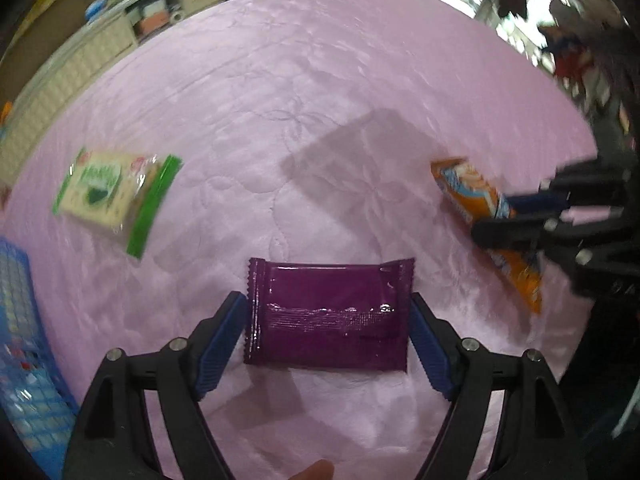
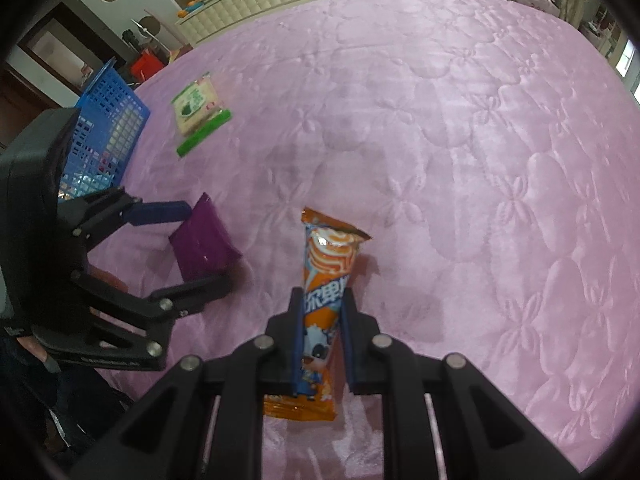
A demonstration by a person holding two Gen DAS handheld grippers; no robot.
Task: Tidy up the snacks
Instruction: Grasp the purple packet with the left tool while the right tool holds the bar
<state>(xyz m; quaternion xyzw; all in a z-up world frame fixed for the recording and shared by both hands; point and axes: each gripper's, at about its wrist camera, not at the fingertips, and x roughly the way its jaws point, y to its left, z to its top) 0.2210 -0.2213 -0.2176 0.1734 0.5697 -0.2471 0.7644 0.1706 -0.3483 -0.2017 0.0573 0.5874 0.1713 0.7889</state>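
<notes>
Purple foil snack packet [image 1: 328, 316] sits between my released left gripper [image 1: 328, 340]; right gripper [image 2: 322, 344] grasps the orange cone wrapper [image 2: 324, 280]; next, closing left.

Three snack packets: purple [image 1: 328, 316]; orange [image 2: 322, 304]; green-and-white [image 1: 114, 196]; one blue basket [image 2: 106, 136]; two grippers.
</notes>
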